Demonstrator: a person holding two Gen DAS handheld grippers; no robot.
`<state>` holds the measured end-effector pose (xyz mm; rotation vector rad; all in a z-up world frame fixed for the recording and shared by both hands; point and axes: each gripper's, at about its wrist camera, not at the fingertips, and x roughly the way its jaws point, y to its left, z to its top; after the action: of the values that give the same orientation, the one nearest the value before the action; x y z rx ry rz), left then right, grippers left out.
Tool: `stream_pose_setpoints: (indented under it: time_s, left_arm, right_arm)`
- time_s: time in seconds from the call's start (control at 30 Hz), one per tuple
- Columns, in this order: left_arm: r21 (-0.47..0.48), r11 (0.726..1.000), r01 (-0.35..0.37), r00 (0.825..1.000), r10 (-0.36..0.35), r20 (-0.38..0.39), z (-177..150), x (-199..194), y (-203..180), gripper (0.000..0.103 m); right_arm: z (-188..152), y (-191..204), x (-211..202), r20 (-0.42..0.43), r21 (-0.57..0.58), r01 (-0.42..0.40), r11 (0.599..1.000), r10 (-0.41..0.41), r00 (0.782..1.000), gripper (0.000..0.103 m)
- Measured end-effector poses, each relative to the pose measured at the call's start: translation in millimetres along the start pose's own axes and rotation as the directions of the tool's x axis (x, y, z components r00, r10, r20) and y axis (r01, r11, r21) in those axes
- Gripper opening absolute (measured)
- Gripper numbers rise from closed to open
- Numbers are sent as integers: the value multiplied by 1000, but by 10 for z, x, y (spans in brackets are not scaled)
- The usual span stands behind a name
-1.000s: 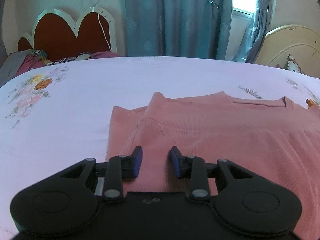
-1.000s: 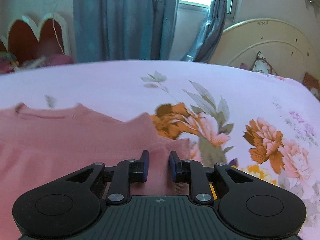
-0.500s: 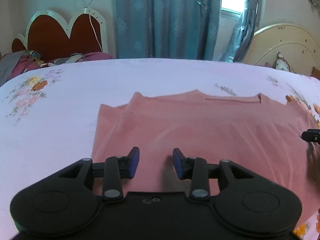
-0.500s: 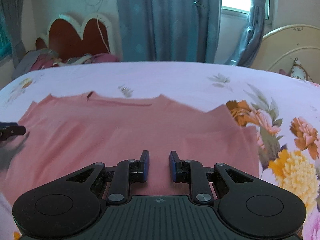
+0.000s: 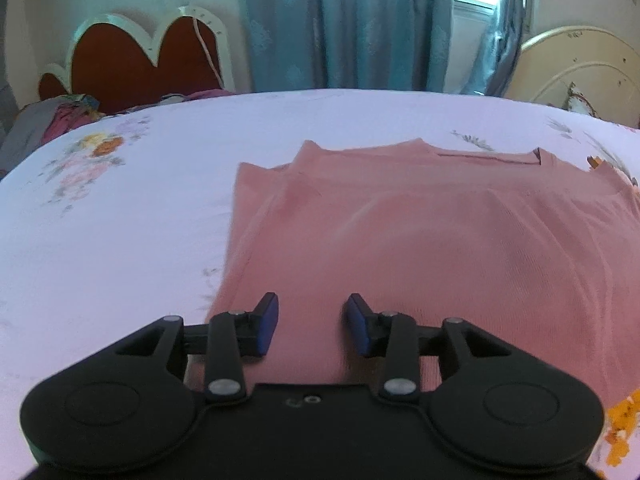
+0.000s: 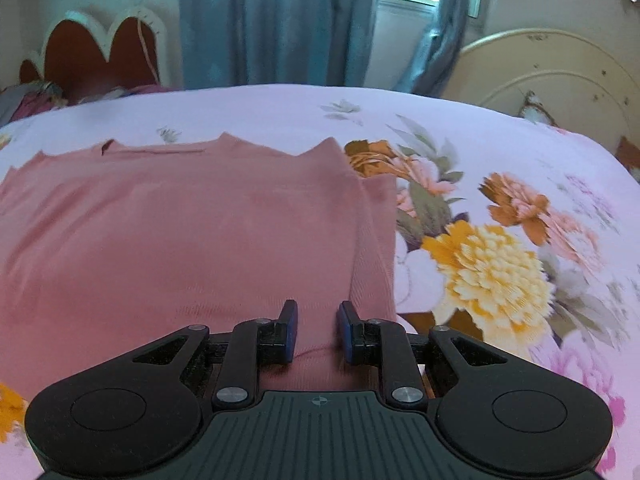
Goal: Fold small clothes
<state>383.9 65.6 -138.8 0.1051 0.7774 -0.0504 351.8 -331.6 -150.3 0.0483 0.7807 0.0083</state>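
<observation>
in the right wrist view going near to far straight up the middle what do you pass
right gripper, open → pink knit top lying flat, sleeves folded in → bare stretch of lilac floral bedsheet → teal curtains

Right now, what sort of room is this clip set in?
Most likely a bedroom: a pink top lies on a floral bedsheet, with a headboard and curtains behind.

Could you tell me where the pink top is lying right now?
The pink top lies flat on the floral sheet, just ahead of both grippers' fingers, its neckline toward the curtains.
</observation>
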Motion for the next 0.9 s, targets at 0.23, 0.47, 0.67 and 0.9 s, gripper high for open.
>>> stream_pose_setpoints:
  time_s: [0.23,0.47,0.67,0.9]
  left_arm:
    - [35,999,29,1000,-28,-10,-259,-147,-93,43]
    - [-22,998,54,997,-55,-46,-272,-214,10,43]
    - [-83,994,73,994,-80,-81,-304,-268,69,52]
    - [-172,979,109,981,-134,-138,-253,-362,77,70]
  right_arm:
    - [-254,166,-104,-30,-25,30,999,-31,999,20]
    - [-384,-38,-246,-63,100,91,991,-85,994,20]
    - [-291,139,-452,-23,86,54,995,-52,998,21]
    - [-188,573,-511,-3,47,-39,998,39,999,61]
